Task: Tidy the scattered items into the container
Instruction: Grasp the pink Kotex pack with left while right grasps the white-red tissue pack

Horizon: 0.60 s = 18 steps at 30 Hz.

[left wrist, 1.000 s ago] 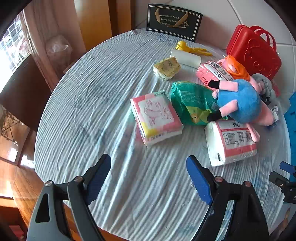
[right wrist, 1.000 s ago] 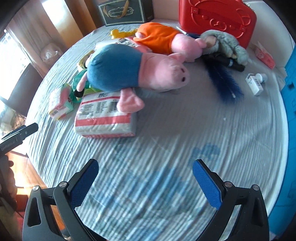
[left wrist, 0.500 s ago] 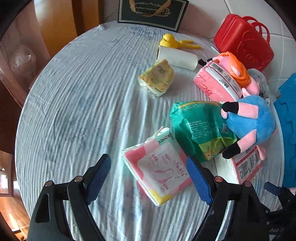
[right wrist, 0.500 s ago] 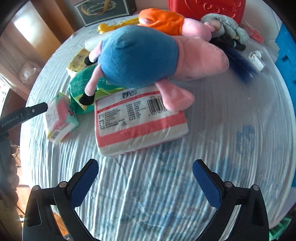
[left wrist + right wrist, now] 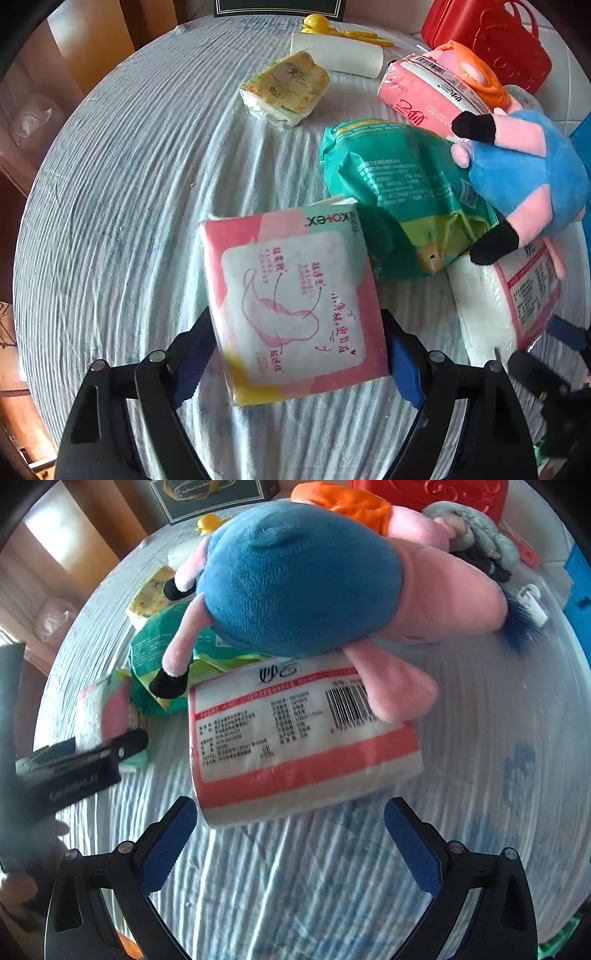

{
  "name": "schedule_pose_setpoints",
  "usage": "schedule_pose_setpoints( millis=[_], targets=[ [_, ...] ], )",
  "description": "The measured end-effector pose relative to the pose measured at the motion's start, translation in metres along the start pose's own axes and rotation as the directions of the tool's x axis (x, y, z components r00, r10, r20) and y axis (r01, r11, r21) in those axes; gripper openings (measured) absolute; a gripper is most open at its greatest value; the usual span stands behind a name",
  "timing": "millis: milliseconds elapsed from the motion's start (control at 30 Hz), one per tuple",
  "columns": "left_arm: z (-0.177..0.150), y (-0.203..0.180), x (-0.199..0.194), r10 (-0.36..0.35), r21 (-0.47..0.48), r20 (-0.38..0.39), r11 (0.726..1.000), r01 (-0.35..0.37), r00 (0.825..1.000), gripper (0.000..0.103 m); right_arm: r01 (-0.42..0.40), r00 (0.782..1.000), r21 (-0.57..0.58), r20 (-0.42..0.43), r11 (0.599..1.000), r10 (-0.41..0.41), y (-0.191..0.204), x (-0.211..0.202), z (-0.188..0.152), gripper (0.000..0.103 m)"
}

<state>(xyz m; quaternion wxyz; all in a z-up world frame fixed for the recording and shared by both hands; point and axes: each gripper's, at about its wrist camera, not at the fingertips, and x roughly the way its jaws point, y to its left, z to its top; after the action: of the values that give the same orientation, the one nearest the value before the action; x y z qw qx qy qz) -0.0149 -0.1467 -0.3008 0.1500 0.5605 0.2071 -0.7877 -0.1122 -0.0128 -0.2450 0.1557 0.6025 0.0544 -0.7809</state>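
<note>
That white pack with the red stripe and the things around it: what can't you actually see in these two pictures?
- White tissue pack, right wrist view: top edge hidden under the blue plush pig.
- Green pack, left wrist view: right side covered by the pig.
- Red case: cut off by the frame edge.
- Pink Kotex pack: sides hide the left gripper pads.

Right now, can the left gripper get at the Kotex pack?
Probably yes. The left gripper is open with the Kotex pack already between its fingers; nothing lies on the pack, and the green pack only borders its far corner.

Only brand I can actually read is "Kotex", upside down on the pink sanitary pad pack (image 5: 295, 299). White tissue pack (image 5: 295, 738) has a barcode, small print's unreadable.
</note>
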Motion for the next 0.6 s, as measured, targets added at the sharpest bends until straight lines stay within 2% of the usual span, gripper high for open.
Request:
schedule_pose_setpoints(
  millis=[67,133,200,233,267,300,433,600],
  targets=[
    [-0.008,0.006,-0.001,-0.015,0.014,0.010,1.000,0.014,1.000,0.084,-0.017,0.999,0.017,0.029,1.000,0.016,-0.010,-0.007,0.002,0.103],
    [-0.016,0.005,-0.002,0.016,0.042,0.024,0.999,-0.017,1.000,0.084,-0.016,0.998,0.042,0.061,0.999,0.013,-0.026,-0.016,0.003,0.103],
    [-0.025,-0.001,-0.001,0.075,0.096,0.061,0.992,-0.081,0.995,0.092,-0.018,0.996,0.060,0.087,0.998,0.013,-0.043,-0.025,0.001,0.103],
    [-0.027,0.000,-0.001,0.091,0.081,0.077,0.992,-0.098,0.993,0.101,-0.017,0.995,0.064,0.099,0.998,0.010,-0.050,-0.029,0.000,0.103],
    [-0.028,0.005,0.001,0.085,0.040,0.076,0.995,-0.088,0.993,0.103,-0.007,0.993,0.069,0.114,0.998,-0.001,-0.058,-0.033,-0.001,0.103],
    [-0.028,0.010,0.001,0.069,-0.002,0.075,0.998,-0.069,0.995,0.103,0.013,0.991,0.076,0.130,0.997,-0.023,-0.066,-0.038,-0.002,0.103],
    [-0.027,0.005,-0.002,0.084,-0.004,0.094,0.996,-0.084,0.992,0.103,0.110,0.983,0.102,0.135,0.989,-0.123,-0.097,-0.036,-0.004,0.102],
    [-0.027,0.001,-0.008,0.088,-0.019,0.110,0.996,-0.086,0.990,0.103,0.144,0.979,0.118,0.130,0.982,-0.159,-0.119,-0.003,0.008,0.103]
  ],
)
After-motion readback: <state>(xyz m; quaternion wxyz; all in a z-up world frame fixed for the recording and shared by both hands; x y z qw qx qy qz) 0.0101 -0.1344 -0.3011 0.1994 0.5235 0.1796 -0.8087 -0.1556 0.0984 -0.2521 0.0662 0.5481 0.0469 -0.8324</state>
